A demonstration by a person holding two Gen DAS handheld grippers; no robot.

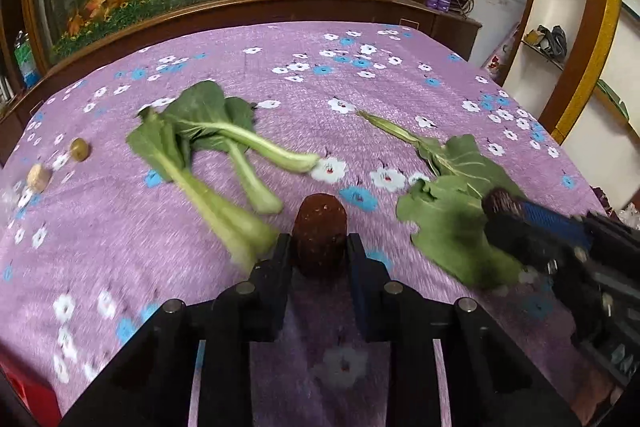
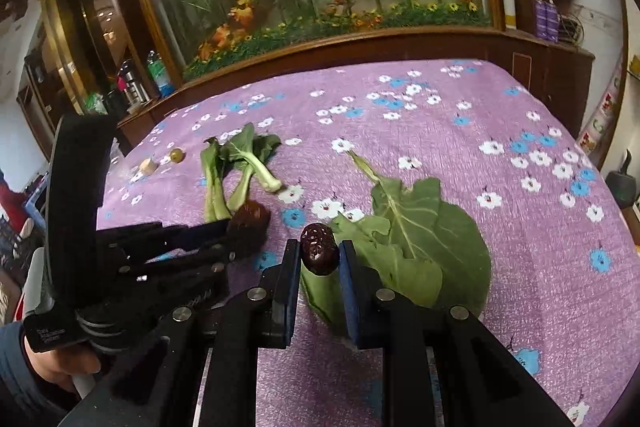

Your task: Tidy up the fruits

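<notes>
- The left gripper is closed on a rough brown fruit, a pad pressing each side, above the purple flowered cloth.
- The right gripper is clamped on a dark red wrinkled date, held over a big green leaf.
- A bunch of bok choy lies on the cloth just beyond the left gripper.
- Near the cloth's far left edge sit a small green-yellow fruit and a pale tan one, close together but apart.
- A hand holds the left gripper's handle.
</notes>
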